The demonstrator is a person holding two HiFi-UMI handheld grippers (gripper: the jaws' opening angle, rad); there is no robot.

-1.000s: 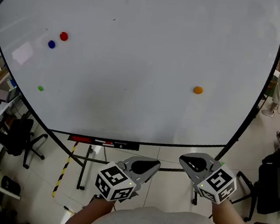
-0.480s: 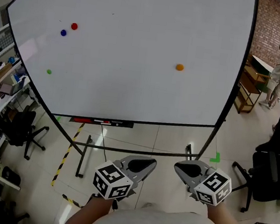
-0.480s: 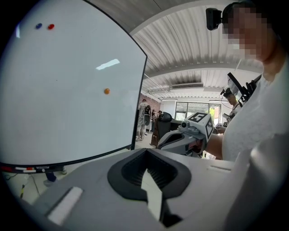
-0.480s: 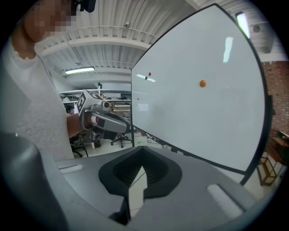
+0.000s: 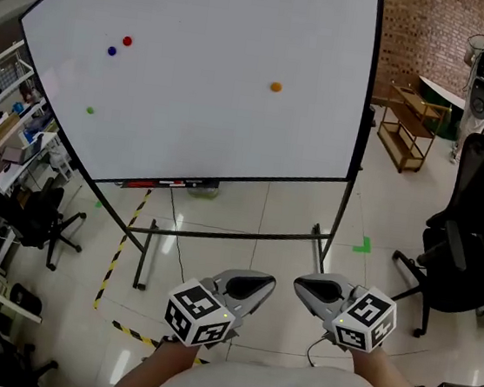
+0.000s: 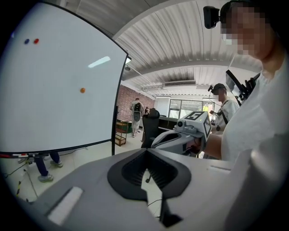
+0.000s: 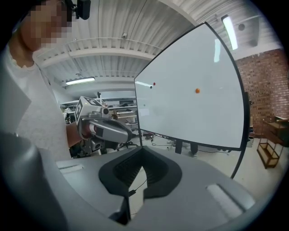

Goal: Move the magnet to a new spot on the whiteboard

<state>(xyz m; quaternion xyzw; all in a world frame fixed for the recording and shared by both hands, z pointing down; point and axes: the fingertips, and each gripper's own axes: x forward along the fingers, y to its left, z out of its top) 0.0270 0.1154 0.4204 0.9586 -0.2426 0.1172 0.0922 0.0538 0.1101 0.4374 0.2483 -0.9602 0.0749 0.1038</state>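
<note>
The whiteboard [image 5: 199, 113] stands on a floor stand well ahead of me. It carries an orange magnet [image 5: 276, 86] right of centre, a red magnet [image 5: 127, 41] and a blue magnet [image 5: 111, 50] at the upper left, and a green magnet [image 5: 90, 110] below them. My left gripper [image 5: 253, 284] and right gripper [image 5: 309, 288] hang low near my body, far from the board, both shut and empty. The left gripper view shows the orange magnet [image 6: 82, 90] on the distant board; the right gripper view shows the orange magnet [image 7: 197, 90] too.
A black office chair [image 5: 467, 251] stands to the right, a wooden shelf [image 5: 408, 121] behind it, and a person [image 5: 482, 60] at the far right. Desks and another chair [image 5: 41, 225] crowd the left. The board's stand legs [image 5: 318, 250] and striped floor tape [image 5: 121, 252] lie ahead.
The whiteboard has drawn farther away and shifted left in the head view, with more floor showing. Both grippers stay low and shut.
</note>
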